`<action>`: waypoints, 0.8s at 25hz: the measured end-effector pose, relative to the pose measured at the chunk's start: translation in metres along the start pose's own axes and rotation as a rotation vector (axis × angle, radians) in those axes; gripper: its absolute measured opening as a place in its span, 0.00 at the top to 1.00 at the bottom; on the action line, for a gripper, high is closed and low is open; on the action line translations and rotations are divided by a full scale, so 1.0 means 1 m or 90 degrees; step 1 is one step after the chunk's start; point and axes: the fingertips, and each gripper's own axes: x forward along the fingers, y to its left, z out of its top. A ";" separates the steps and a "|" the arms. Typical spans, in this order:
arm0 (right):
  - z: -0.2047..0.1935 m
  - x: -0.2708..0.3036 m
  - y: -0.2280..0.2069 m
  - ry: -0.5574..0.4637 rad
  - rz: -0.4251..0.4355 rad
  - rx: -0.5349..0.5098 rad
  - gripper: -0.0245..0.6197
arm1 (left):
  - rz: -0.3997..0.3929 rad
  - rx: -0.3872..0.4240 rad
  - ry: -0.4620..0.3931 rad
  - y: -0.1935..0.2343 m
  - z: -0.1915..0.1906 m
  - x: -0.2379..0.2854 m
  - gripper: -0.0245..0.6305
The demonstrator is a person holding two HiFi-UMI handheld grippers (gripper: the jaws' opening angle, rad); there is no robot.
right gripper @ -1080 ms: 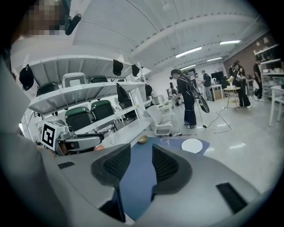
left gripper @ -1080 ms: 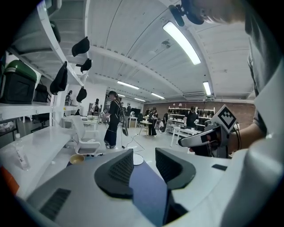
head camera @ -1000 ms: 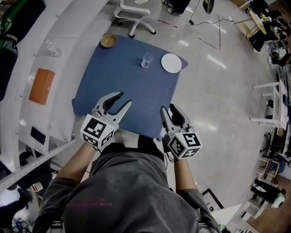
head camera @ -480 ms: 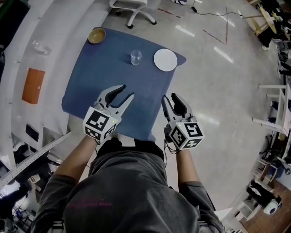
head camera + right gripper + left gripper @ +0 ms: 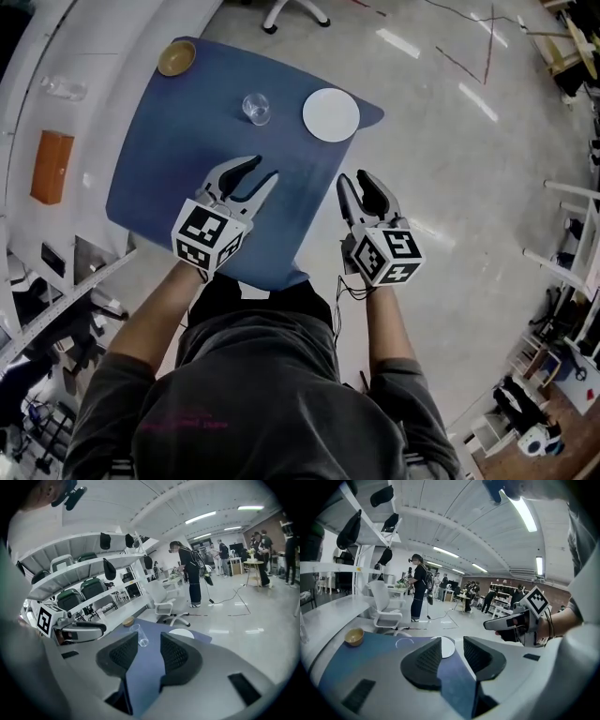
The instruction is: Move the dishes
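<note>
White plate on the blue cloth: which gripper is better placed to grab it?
Probably the right. The white plate lies nearer the right gripper, whose jaws are apart and empty; the left gripper sits nearer the glass.

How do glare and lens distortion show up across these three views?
Head view: lamp glare streaks the floor, and straight lines bow toward the edges. Left gripper view: heavy fisheye, black corners, ceiling lamp blown out. Right gripper view: the same fisheye bends the shelves; the glass is sharp.
</note>
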 end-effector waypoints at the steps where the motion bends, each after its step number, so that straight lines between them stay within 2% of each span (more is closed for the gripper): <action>1: 0.000 0.006 -0.009 0.005 0.001 0.001 0.72 | 0.004 -0.008 0.005 0.002 -0.003 0.010 0.74; 7: -0.001 0.044 -0.062 0.030 0.019 0.014 0.72 | 0.020 -0.078 0.035 0.016 -0.020 0.071 0.75; 11: -0.001 0.066 -0.087 0.039 0.043 0.019 0.72 | 0.026 -0.094 0.053 0.023 -0.031 0.103 0.75; 20: -0.021 0.109 -0.135 0.089 0.043 0.018 0.72 | 0.061 -0.150 0.088 0.049 -0.063 0.152 0.75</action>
